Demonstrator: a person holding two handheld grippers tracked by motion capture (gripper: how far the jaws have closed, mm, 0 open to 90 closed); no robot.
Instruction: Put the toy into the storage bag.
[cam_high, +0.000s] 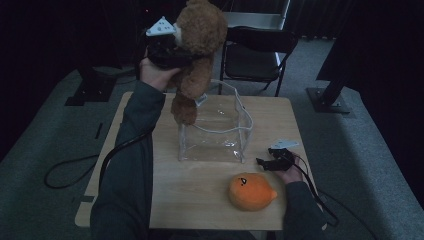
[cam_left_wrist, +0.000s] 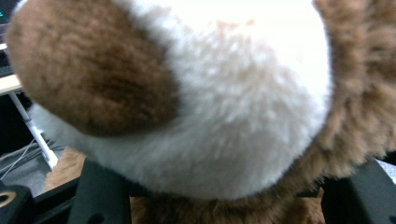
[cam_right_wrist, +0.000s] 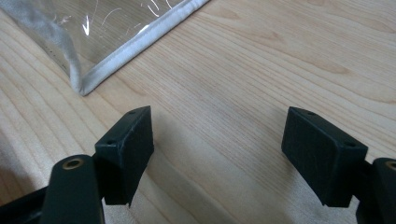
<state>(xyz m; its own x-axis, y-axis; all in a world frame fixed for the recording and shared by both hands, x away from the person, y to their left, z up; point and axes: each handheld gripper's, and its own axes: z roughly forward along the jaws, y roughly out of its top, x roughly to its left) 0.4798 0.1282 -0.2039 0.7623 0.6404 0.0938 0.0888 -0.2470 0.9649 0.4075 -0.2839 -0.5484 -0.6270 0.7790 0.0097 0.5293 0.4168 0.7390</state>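
A brown teddy bear (cam_high: 200, 30) hangs in the air above the back left of a clear plastic bag (cam_high: 242, 120), with its feet dangling over the bag's open top. My left gripper (cam_high: 187, 55) is raised high and shut on the bear's neck. In the left gripper view the bear's pale muzzle (cam_left_wrist: 224, 93) bulges between the black jaws of that gripper (cam_left_wrist: 229, 200). My right gripper (cam_high: 262, 162) rests on the wooden table (cam_high: 200, 200) by the bag's front right corner. It stands open (cam_right_wrist: 224, 149) with bare wood between its fingers, and the bag's hemmed corner (cam_right_wrist: 107, 28) lies just ahead.
An orange round plush toy (cam_high: 251, 191) lies near the table's front edge, left of my right hand. A black folding chair (cam_high: 255, 50) stands behind the table. Cables trail off both sides. Grey carpet surrounds the table.
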